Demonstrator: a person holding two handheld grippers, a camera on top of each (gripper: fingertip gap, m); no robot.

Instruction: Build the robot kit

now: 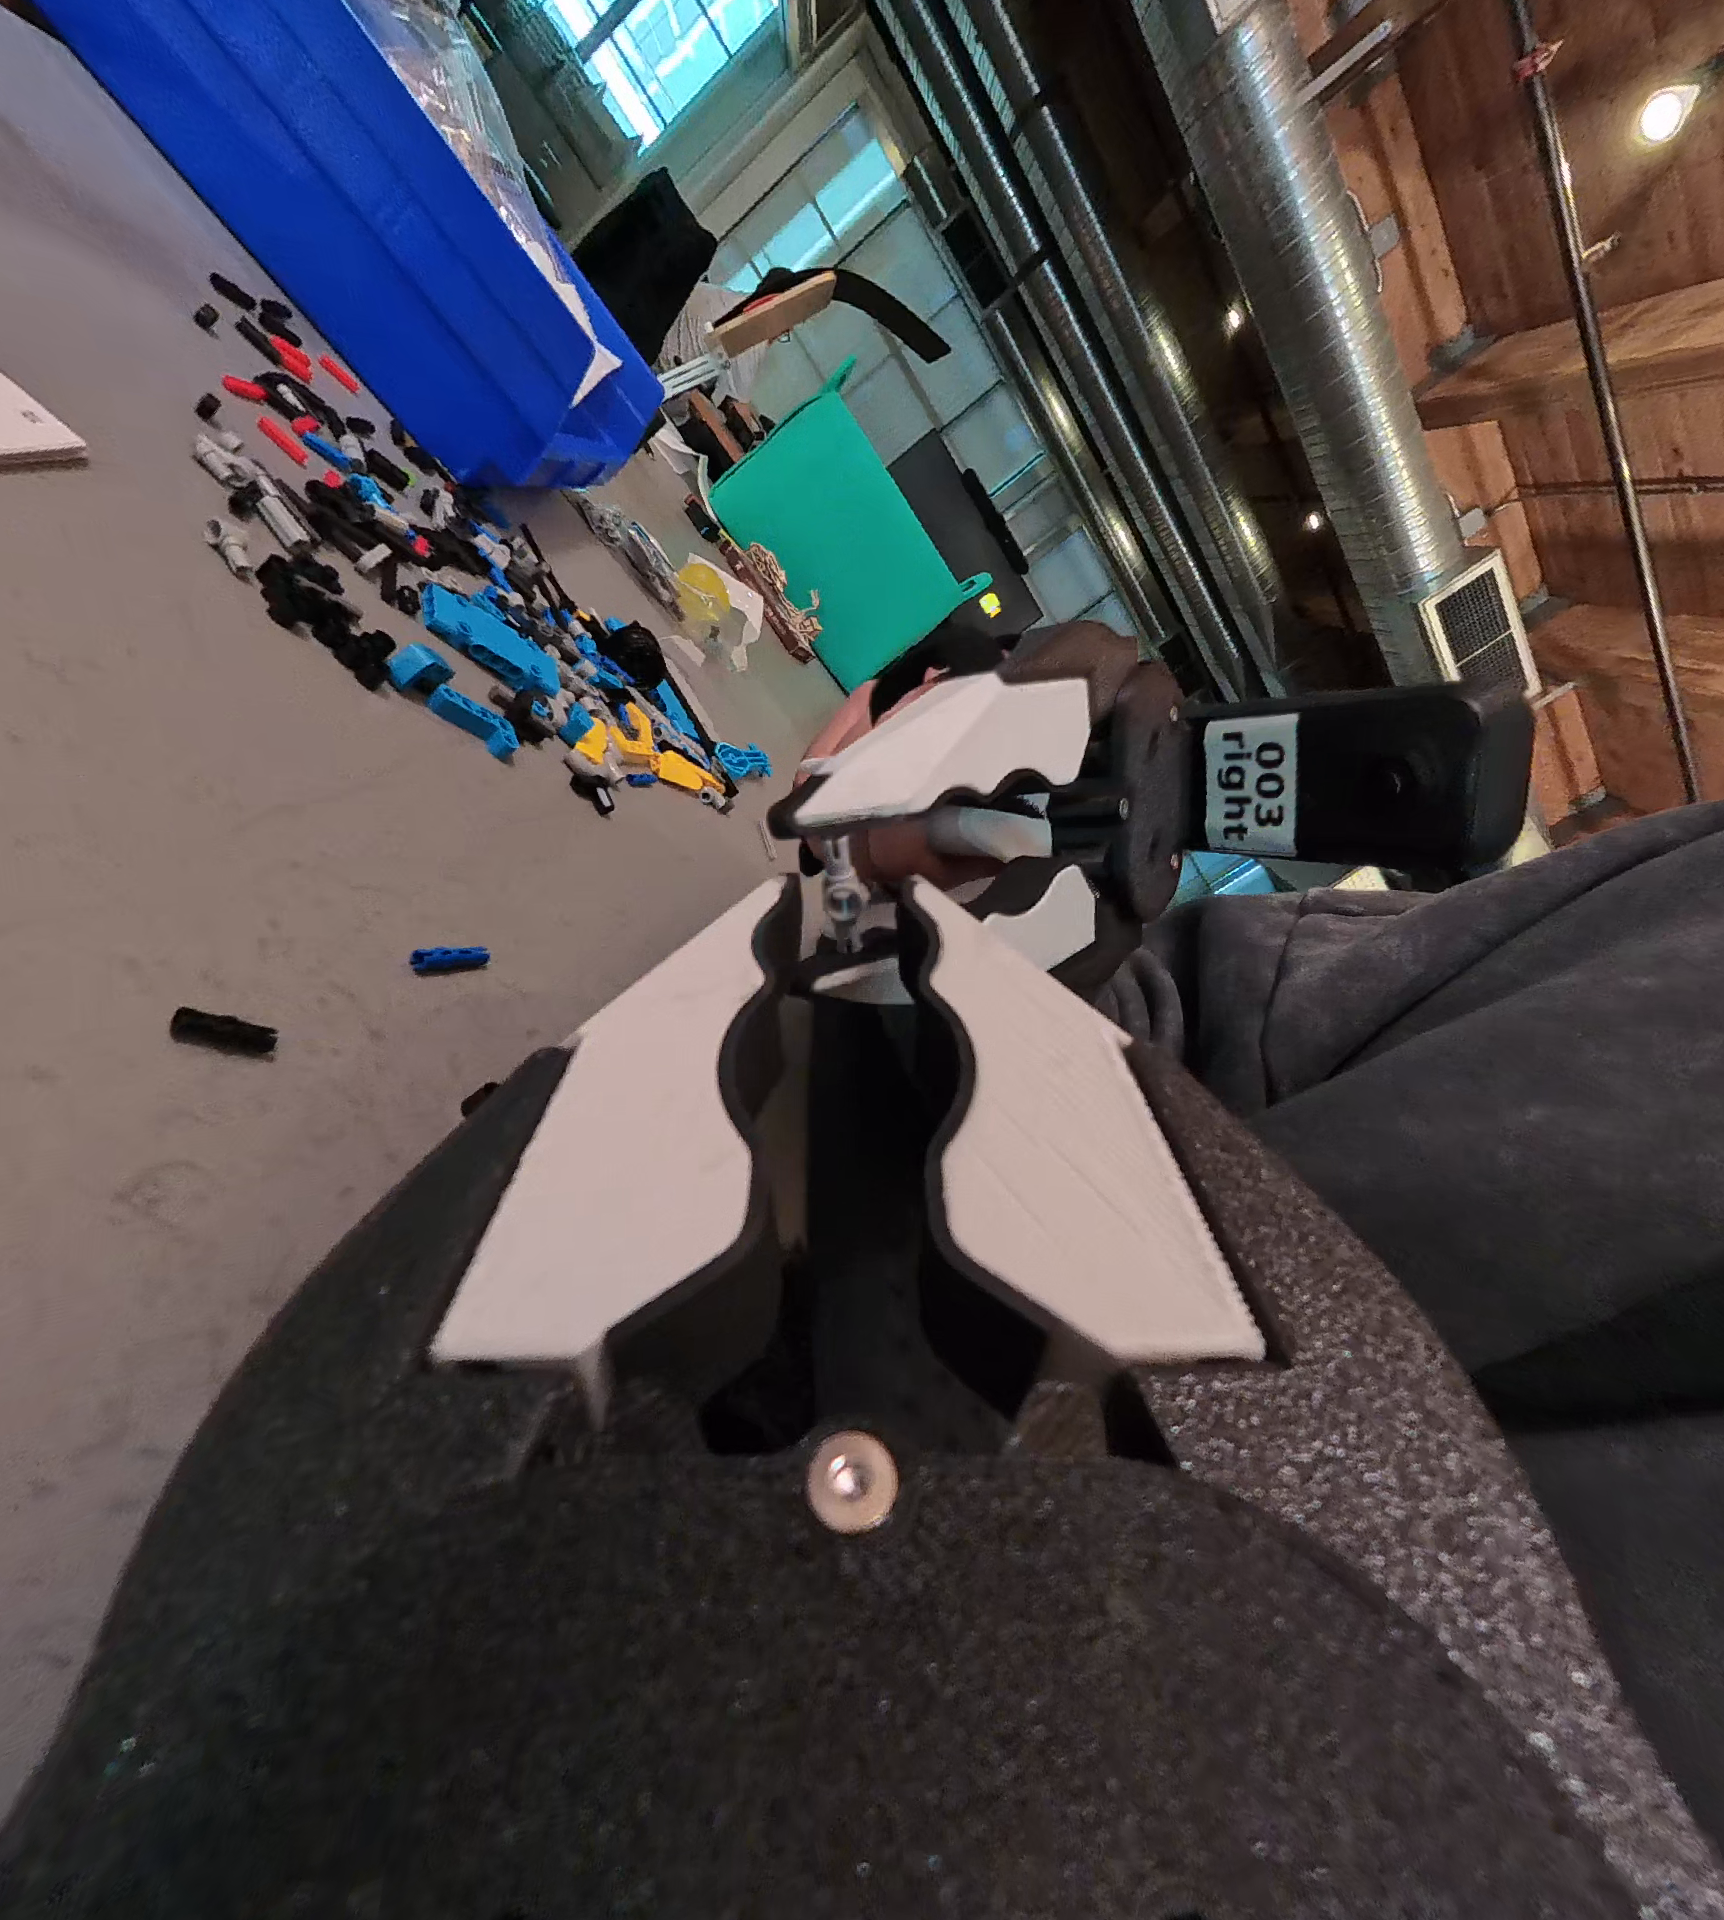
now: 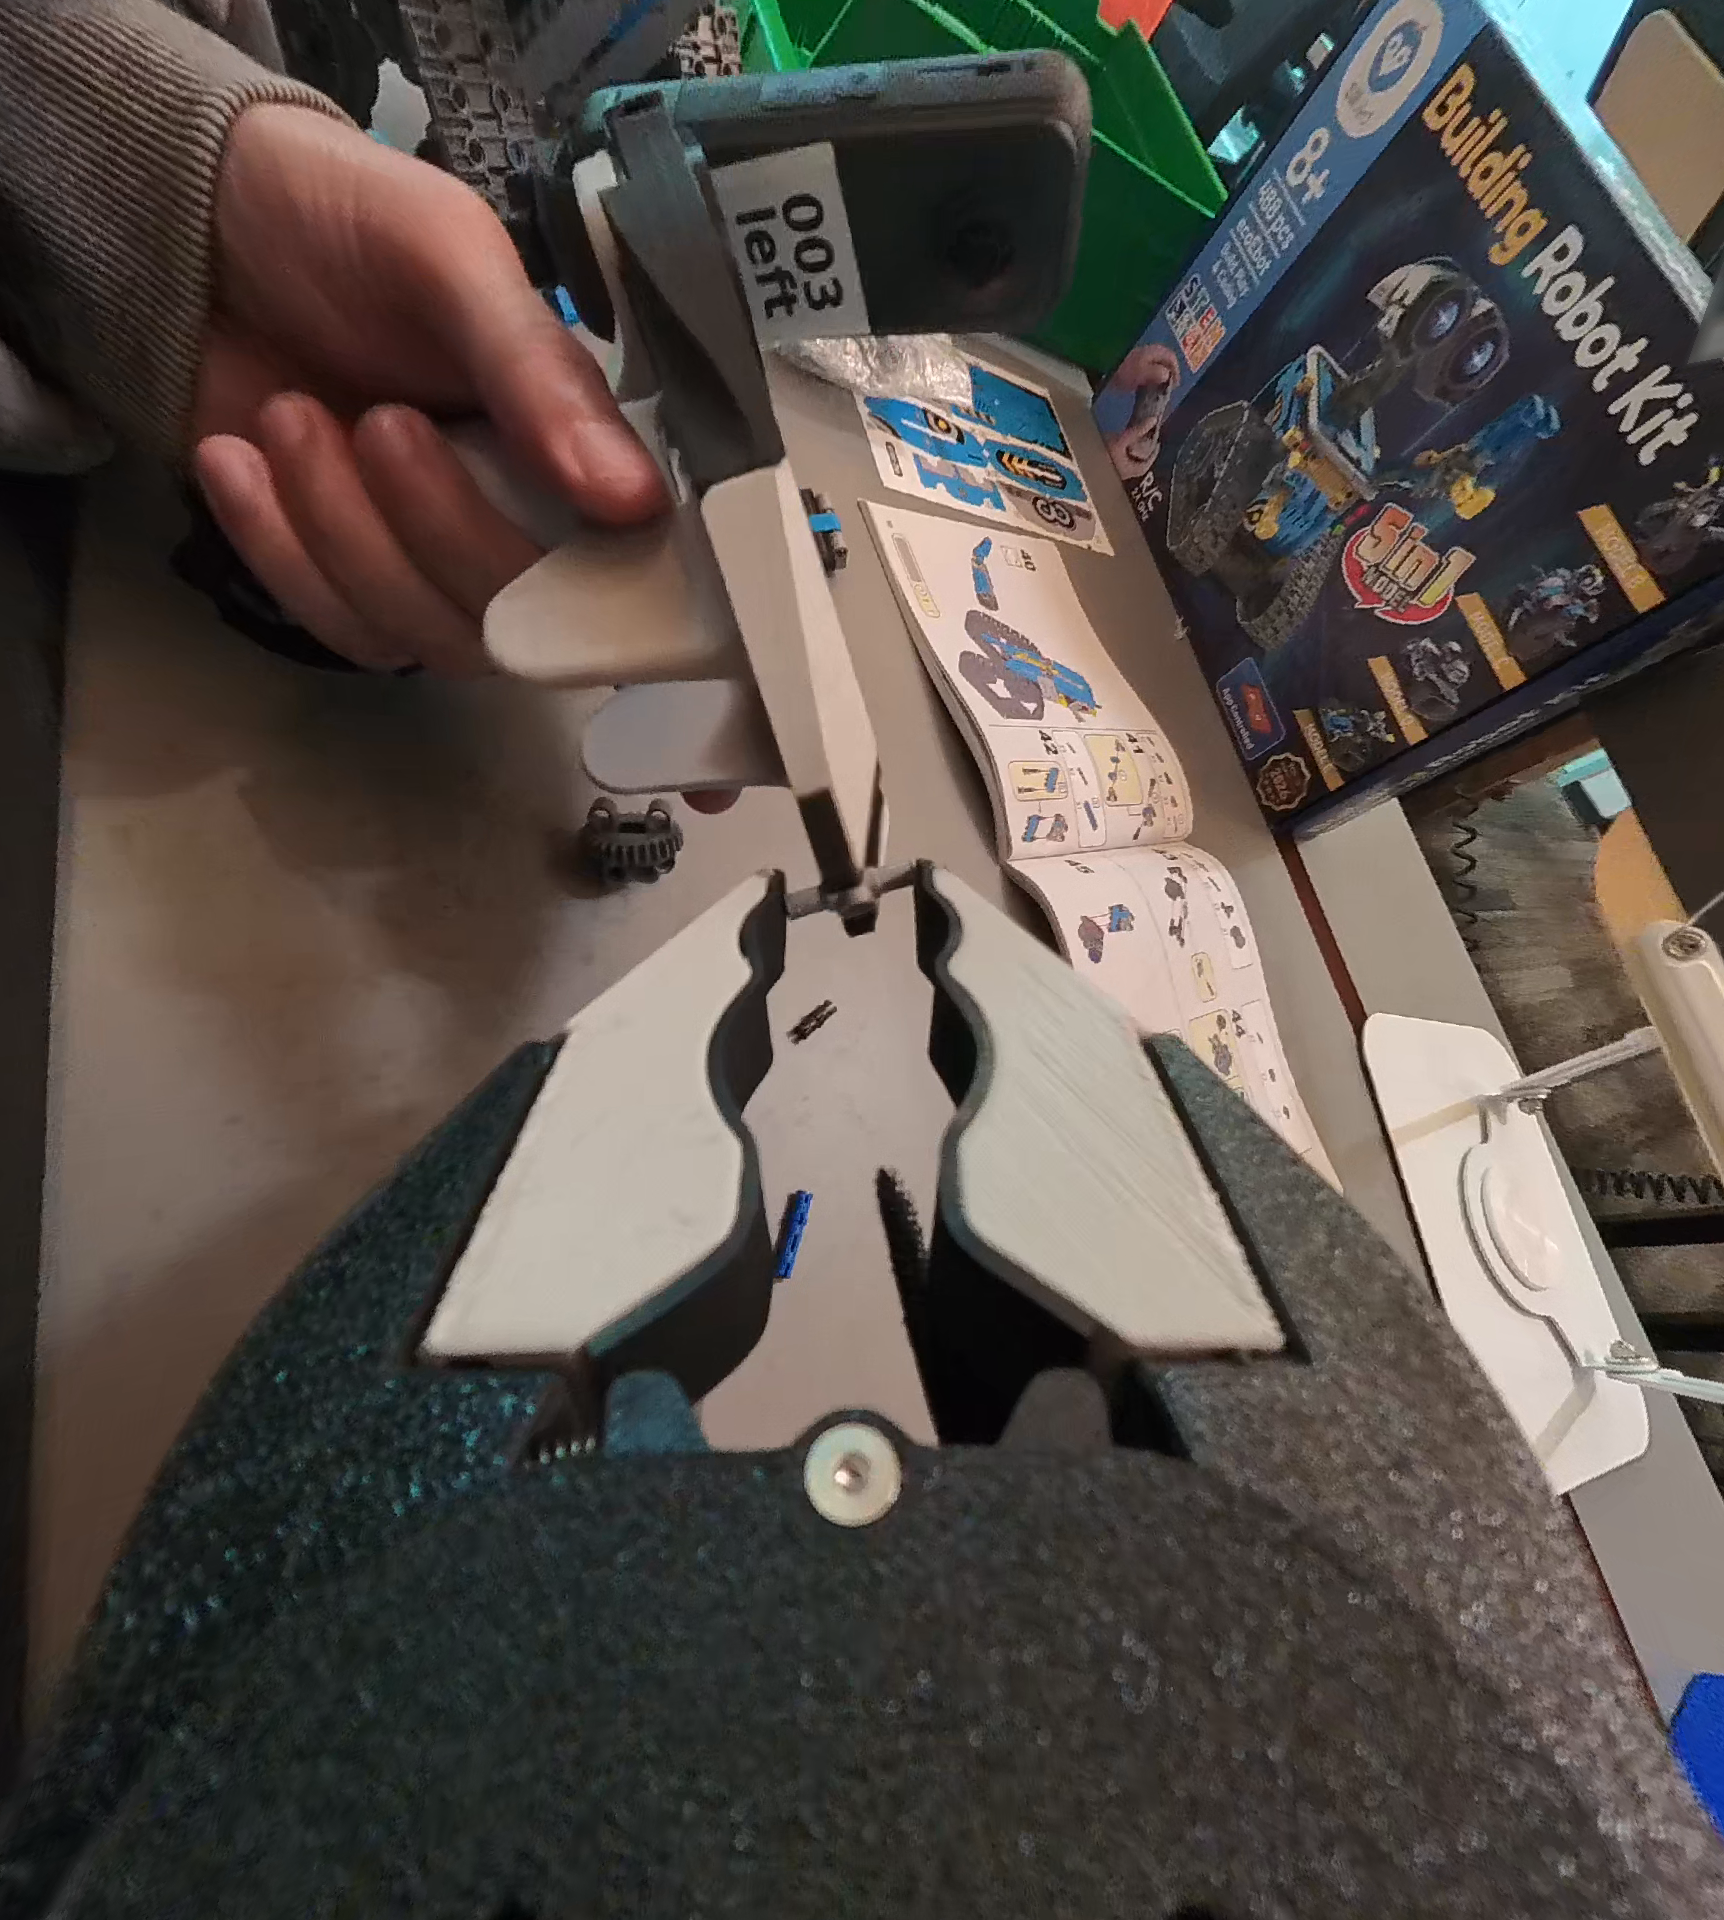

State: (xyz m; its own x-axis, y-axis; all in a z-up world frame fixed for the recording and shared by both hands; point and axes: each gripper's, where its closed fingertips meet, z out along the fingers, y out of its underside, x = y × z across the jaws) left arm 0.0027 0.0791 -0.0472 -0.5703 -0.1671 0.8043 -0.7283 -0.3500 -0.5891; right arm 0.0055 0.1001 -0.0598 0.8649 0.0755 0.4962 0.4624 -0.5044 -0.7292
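In the left wrist view my left gripper [image 1: 843,906] is shut on a small grey connector piece [image 1: 842,894], held in the air above the grey table [image 1: 110,831]. My right gripper [image 1: 804,826] comes in from the right and meets the same piece at its upper end. In the right wrist view my right gripper [image 2: 850,896] is shut on the grey connector piece [image 2: 853,900], which spans its fingertips. The left gripper [image 2: 840,831] reaches down from above with a thin dark axle [image 2: 830,831] between its tips. A hand [image 2: 401,416] holds its handle.
A pile of loose building pieces [image 1: 484,623] lies before a blue bin [image 1: 370,239], with a green bin [image 1: 837,561] behind. A blue piece [image 1: 450,958] and a black piece [image 1: 224,1032] lie apart. An open instruction booklet [image 2: 1076,748], a kit box [image 2: 1460,416] and a black gear [image 2: 629,840] lie nearby. Only a small space, under 4 cm, lies between the two pairs of fingers.
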